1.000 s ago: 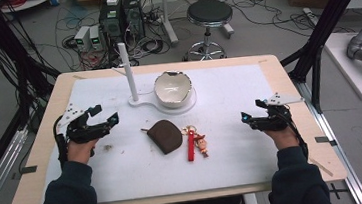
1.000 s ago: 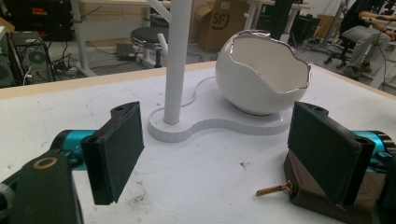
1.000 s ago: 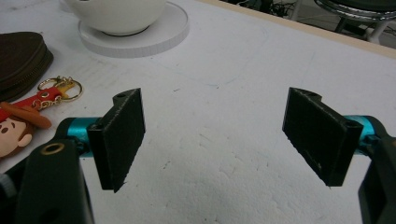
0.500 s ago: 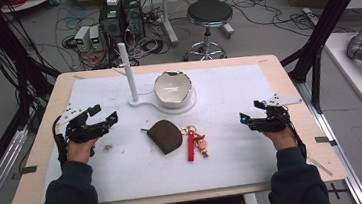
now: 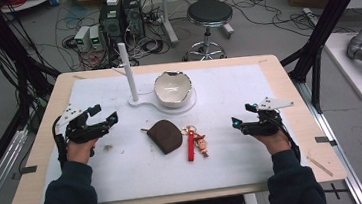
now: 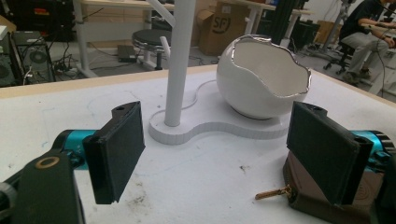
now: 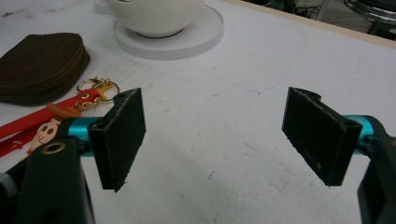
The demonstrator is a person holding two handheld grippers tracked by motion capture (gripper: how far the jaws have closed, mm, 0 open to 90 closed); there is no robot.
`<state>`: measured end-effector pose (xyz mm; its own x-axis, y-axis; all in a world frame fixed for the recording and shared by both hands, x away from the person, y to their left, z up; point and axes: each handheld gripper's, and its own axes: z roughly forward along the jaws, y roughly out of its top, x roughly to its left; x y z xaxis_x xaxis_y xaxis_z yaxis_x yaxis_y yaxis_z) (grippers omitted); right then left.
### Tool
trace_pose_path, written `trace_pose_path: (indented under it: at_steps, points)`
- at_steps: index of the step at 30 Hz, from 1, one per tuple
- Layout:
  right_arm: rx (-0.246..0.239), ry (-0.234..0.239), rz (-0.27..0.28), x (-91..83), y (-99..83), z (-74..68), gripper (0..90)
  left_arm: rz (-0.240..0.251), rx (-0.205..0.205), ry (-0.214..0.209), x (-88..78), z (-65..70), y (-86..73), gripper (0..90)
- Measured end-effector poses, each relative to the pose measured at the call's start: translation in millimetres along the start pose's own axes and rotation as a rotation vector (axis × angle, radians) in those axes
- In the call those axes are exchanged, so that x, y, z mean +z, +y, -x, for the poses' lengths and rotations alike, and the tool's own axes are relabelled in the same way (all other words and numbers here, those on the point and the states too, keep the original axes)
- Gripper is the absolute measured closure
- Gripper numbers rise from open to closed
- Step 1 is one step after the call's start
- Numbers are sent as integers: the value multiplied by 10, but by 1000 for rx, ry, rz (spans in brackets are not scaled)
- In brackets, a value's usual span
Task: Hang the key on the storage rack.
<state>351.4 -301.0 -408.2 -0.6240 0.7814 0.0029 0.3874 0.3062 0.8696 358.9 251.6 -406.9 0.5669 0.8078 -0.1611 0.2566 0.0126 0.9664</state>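
A brown zip pouch (image 5: 167,136) lies mid-table, with a red keychain (image 5: 191,145) carrying a small figure charm just to its right. Behind them a white egg-shaped bowl (image 5: 172,88) sits on a white base beside an upright white post (image 5: 128,72). My left gripper (image 5: 104,114) is open left of the pouch, empty. In the left gripper view its jaws (image 6: 222,154) frame the bowl (image 6: 261,79) and post (image 6: 180,60); the pouch (image 6: 308,198) is partly behind the right jaw. My right gripper (image 5: 242,115) is open and empty, right of the keychain (image 7: 28,121) and pouch (image 7: 42,65).
The white mat (image 5: 235,167) covers a wooden table (image 5: 301,120). A small dirt mark (image 5: 107,148) lies near my left hand. Beyond the far edge stand a stool (image 5: 209,14), computer boxes (image 5: 120,12) and floor cables.
My right gripper has drifted slightly left toward the keychain. The left gripper has barely moved. Both stay open.
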Motion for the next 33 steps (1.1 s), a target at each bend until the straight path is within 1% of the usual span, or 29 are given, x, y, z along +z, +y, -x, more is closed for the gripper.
trace_pose_path:
  at_steps: [4, 5, 6, 7, 8, 10, 11, 12, 13, 16, 17, 18, 19, 20, 21, 23, 24, 25, 27, 28, 30, 31, 32, 33]
  points:
    - [-22, 29, -16, 72, 29, -123, 244, -3, 1, -10, 12, 7, -5, 189]
    - [-22, 29, -16, 72, 29, -123, 244, -3, 1, -10, 12, 7, -5, 189]
    - [-37, 46, -18, 102, 48, -187, 249, -4, -1, -9, 16, 0, -8, 189]
    - [-46, 55, -19, 119, 54, -214, 254, -7, -1, -11, 19, -3, -10, 189]
    - [-44, 64, -20, 136, 58, -239, 255, -9, -2, -9, 21, -3, -12, 189]
    - [-31, 106, -20, 177, 49, -290, 256, -8, -4, -11, 31, 0, -15, 189]
    - [-31, 106, -20, 177, 49, -290, 256, -8, -4, -11, 31, 0, -15, 189]
    - [-26, 150, -25, 225, 26, -364, 255, -15, 1, -11, 34, -2, -17, 190]
    - [-33, 162, -39, 251, 26, -409, 255, -16, -1, -11, 36, 1, -18, 190]
    - [-43, 208, -49, 315, 37, -556, 255, -17, 0, -13, 41, 2, -20, 190]
    - [-43, 208, -49, 315, 37, -556, 255, -17, 0, -13, 41, 2, -20, 190]
    - [-51, 235, -65, 370, 34, -656, 255, -18, 0, -12, 40, 3, -20, 190]
    - [-51, 235, -65, 370, 34, -656, 255, -18, 0, -12, 40, 3, -20, 191]
    - [-56, 244, -83, 402, 29, -709, 255, -18, -2, -13, 42, 3, -20, 191]
    - [-77, 252, -126, 479, 6, -817, 255, -21, 0, -12, 43, 3, -22, 191]
    - [-96, 265, -155, 551, -27, -894, 260, -25, -1, -12, 44, 7, -22, 191]
    - [-107, 267, -167, 580, -38, -914, 261, -25, -2, -12, 45, 7, -22, 191]
    - [-115, 259, -180, 600, -46, -925, 262, -25, -2, -12, 45, 7, -22, 191]
    - [-122, 254, -188, 618, -52, -920, 264, -25, -1, -13, 44, 4, -23, 192]
    - [-119, 232, -214, 628, -62, -896, 324, -27, -4, -12, 44, 1, -25, 192]
    - [-121, 183, -250, 625, -75, -860, 330, -24, -8, -8, 42, -5, -26, 193]
    - [-128, 152, -252, 611, -71, -843, 351, -24, -8, -8, 42, -5, -26, 193]
    - [-128, 152, -252, 611, -71, -843, 351, -23, -10, -7, 42, -6, -26, 193]
    - [-144, 103, -242, 575, -50, -805, 384, -24, -10, -8, 39, -10, -26, 193]
